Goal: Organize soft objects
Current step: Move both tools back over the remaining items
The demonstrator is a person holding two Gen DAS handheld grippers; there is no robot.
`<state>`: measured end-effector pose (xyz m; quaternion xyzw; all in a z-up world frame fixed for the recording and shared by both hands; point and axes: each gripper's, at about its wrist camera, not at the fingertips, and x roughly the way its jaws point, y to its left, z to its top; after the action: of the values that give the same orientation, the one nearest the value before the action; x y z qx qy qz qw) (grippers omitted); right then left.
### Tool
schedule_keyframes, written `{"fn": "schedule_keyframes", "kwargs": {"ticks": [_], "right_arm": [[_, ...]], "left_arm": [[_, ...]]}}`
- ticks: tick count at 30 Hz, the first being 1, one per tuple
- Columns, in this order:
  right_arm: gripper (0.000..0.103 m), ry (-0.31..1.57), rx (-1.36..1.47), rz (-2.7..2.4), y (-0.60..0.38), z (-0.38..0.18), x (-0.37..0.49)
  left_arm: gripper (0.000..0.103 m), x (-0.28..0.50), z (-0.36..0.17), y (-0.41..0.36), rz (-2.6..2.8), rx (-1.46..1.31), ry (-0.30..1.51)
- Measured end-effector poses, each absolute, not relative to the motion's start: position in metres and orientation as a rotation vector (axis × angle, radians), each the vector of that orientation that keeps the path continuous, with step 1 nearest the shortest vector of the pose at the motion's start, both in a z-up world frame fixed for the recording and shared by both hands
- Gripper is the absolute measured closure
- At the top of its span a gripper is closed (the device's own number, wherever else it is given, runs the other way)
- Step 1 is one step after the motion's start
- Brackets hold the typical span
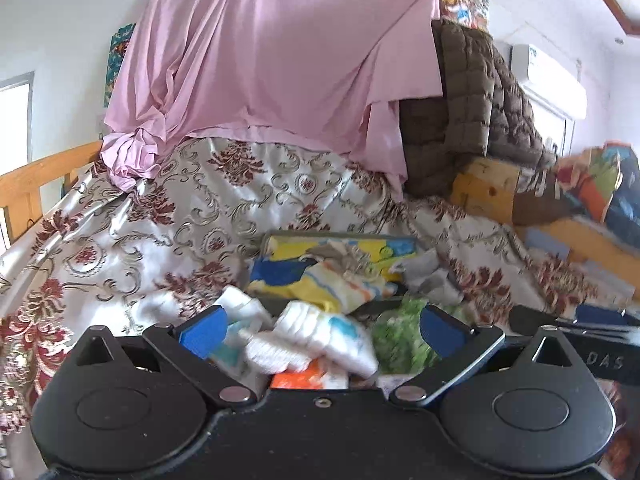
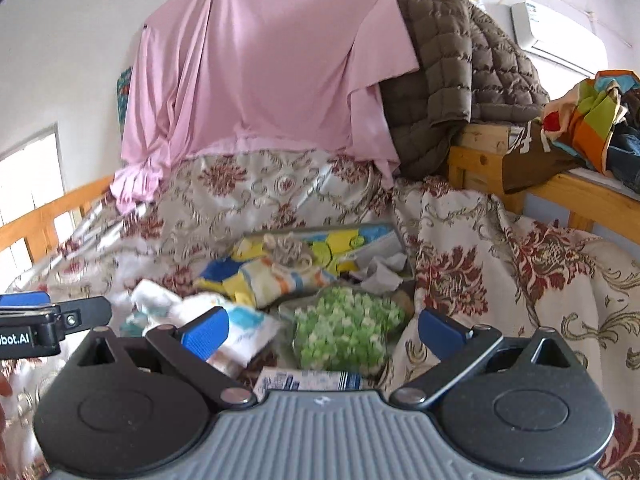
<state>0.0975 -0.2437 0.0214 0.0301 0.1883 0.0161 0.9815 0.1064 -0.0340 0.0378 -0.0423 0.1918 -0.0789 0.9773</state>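
A heap of small soft cloths lies on the floral bedspread [image 1: 120, 248]. My left gripper [image 1: 322, 332] stands wide open low over the heap. A white towel with blue and orange marks [image 1: 320, 340] lies loose between its blue pads. Beyond is a yellow, blue and striped cloth [image 1: 316, 280] in a shallow grey tray [image 1: 344, 235]. My right gripper [image 2: 323, 334] is also wide open, with a green-and-white fuzzy cloth [image 2: 348, 328] lying between its pads and untouched. The white towel [image 2: 224, 320] is by its left pad. One finger of the left gripper [image 2: 86, 312] shows at the left edge.
A pink sheet [image 2: 260, 68] hangs at the back, with a brown quilted jacket [image 2: 452, 80] beside it. A wooden frame [image 2: 580, 196] on the right carries colourful clothes [image 2: 592, 120]. A wooden rail [image 2: 44, 220] runs along the left. A small blue-and-white box [image 2: 304, 380] lies close in.
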Motion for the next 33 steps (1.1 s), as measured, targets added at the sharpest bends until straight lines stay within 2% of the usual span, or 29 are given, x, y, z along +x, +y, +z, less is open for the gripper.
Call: {"fn": "schedule_keyframes", "kwargs": {"ticks": [6, 11, 23, 33], "right_arm": [[0.000, 0.449, 0.043, 0.037, -0.236, 0.005, 0.109], [0.000, 0.527, 0.024, 0.049, -0.228, -0.010, 0.121], [0.000, 0.625, -0.057, 0.107, -0.203, -0.030, 0.135], [0.000, 0.656, -0.071, 0.133, -0.193, -0.039, 0.145]], "left_arm": [[0.001, 0.106, 0.011, -0.014, -0.136, -0.067, 0.435], [0.001, 0.117, -0.010, 0.001, -0.110, -0.151, 0.556], [0.001, 0.140, -0.029, 0.013, -0.024, -0.220, 0.737], [0.001, 0.147, -0.036, 0.010, -0.001, -0.200, 0.795]]}}
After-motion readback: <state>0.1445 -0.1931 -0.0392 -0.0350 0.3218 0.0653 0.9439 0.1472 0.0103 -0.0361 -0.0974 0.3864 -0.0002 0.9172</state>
